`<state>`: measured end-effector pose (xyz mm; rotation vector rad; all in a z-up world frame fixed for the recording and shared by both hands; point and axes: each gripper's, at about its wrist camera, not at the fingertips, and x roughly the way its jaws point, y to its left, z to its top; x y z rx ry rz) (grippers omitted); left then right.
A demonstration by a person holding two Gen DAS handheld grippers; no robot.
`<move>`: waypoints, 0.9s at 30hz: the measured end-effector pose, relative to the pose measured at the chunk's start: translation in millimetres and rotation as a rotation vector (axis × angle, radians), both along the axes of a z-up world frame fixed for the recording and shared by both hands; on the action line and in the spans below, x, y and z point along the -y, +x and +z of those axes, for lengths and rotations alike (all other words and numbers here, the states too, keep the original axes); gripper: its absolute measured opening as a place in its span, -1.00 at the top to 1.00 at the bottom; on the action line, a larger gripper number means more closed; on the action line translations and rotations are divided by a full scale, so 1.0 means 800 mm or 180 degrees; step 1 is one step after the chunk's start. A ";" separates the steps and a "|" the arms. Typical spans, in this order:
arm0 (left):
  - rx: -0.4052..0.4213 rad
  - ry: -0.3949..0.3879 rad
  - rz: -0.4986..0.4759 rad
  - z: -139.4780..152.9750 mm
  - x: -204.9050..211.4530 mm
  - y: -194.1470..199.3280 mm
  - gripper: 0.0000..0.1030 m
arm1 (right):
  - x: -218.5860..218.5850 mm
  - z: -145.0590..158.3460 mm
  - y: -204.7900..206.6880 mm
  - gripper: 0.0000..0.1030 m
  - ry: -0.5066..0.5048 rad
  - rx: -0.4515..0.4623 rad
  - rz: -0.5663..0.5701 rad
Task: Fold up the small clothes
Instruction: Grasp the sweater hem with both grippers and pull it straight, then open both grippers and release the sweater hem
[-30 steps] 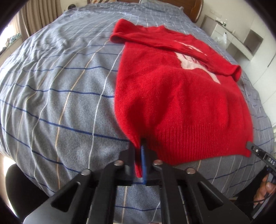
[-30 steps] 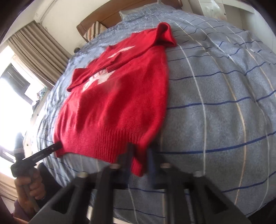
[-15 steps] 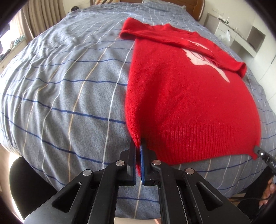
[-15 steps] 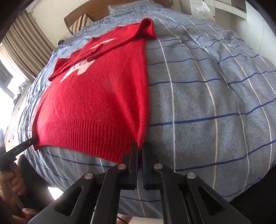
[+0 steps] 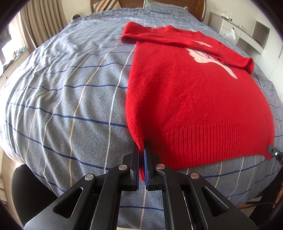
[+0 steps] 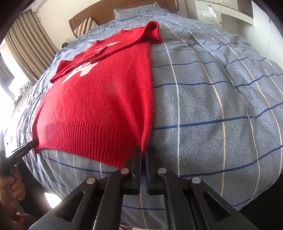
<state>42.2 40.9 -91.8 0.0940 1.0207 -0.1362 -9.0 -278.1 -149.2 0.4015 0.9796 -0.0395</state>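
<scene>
A red knitted sweater (image 5: 191, 99) with a white motif lies flat on the bed, both sleeves folded across its chest. My left gripper (image 5: 142, 150) is shut on the sweater's near left hem corner. My right gripper (image 6: 143, 151) is shut on the near right hem corner of the sweater (image 6: 99, 109). Each view shows the other gripper's tip at the far hem corner: the right gripper (image 5: 273, 152) at the right edge of the left wrist view, the left gripper (image 6: 26, 147) at the left edge of the right wrist view, with a hand (image 6: 10, 184) on its handle.
The bed's grey-blue checked cover (image 5: 61, 99) spreads wide to the left of the sweater and to its right (image 6: 221, 97). A wooden headboard (image 6: 109, 8) and striped pillow (image 6: 84, 24) are at the far end. White shelves (image 5: 247, 33) stand right, curtains (image 5: 39, 23) left.
Both grippers drew the hem toward the bed's near edge, and the sweater's body went from slack and rumpled to flat and stretched. Both grips stayed shut on the corners.
</scene>
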 end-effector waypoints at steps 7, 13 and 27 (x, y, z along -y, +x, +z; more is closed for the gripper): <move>0.0060 0.0060 0.0000 0.001 0.004 -0.004 0.92 | 0.002 -0.001 -0.004 0.93 0.0048 0.0050 -0.0022; 0.0101 0.0262 0.0017 0.005 0.010 -0.008 0.41 | 0.000 0.003 -0.008 0.85 0.0001 0.0086 0.0003; 0.0490 -0.0108 0.0633 0.054 -0.063 0.000 -0.61 | 0.015 0.146 0.078 -0.11 -0.1317 0.0351 0.0900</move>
